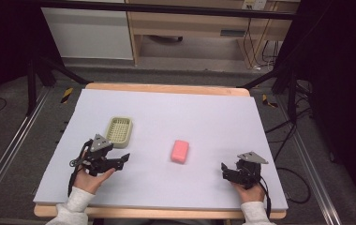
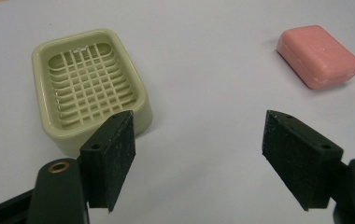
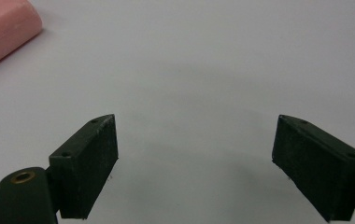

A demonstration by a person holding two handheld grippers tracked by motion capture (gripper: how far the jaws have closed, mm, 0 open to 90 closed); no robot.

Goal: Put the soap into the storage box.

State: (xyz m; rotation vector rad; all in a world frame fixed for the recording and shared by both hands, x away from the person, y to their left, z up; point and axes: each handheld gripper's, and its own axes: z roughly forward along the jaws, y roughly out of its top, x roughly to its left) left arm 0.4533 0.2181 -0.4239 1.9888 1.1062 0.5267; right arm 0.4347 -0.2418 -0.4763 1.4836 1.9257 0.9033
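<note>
I see a wide pale lavender table (image 1: pixel 204 112), and on its left half sits a pale green soap dish (image 1: pixel 119 131) with a slotted grid floor, empty, while a pink bar of soap (image 1: pixel 180 151) lies flat near the table's middle, well apart from the dish. My left gripper (image 1: pixel 124 158) rests at the near left edge just in front of the dish, jaws spread wide and holding nothing, with the dish ahead of one jaw and the soap farther off beyond the other. My right gripper (image 1: pixel 224 167) sits at the near right, also released and empty, the soap off to its left.
</note>
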